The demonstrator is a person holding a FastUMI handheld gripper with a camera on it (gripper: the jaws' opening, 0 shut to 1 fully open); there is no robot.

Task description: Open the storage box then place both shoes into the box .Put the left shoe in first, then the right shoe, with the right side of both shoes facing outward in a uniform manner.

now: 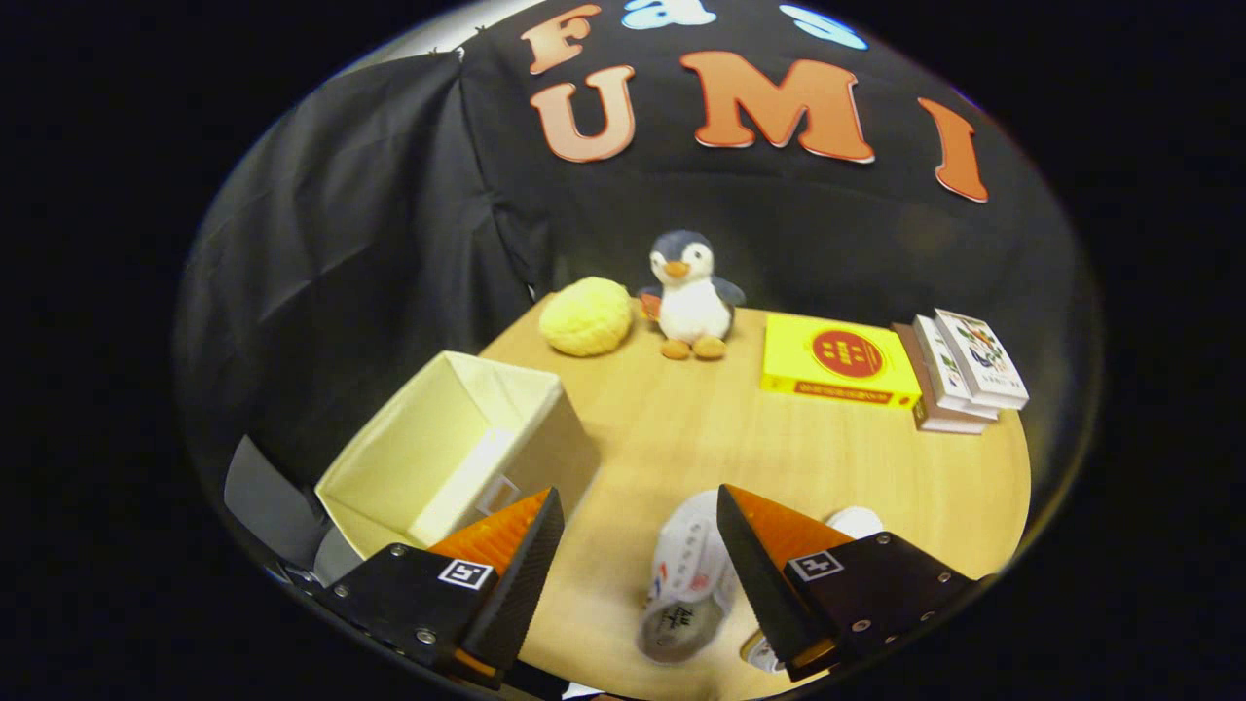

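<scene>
From the gripper view we see the cream-coloured fabric storage box [458, 443] standing on the round light wooden table [701, 438], its top open and its pale inside bare, with a small tag on the wall that faces the fingers. It sits just ahead of the left finger, whose tip overlaps its near corner in the picture; we cannot tell whether they touch. A white shoe with small printed marks [689, 576] lies on its side on the table, its grey-lined opening turned toward us, between the fingers and close against the right one. A second white piece [857, 521] peeks out just beyond the right finger, and we cannot tell whether it is the other shoe. The gripper [640, 508] is spread wide, with nothing clamped between its fingers; the right finger covers part of the shoe, but we cannot say it presses on it. Beyond them, at the far side of the table, rest a fluffy yellow ball [586, 315], a grey and white plush penguin [689, 295], a flat yellow box with a red circle [839, 360] and, touching it, a stack of white patterned boxes [959, 370].
</scene>
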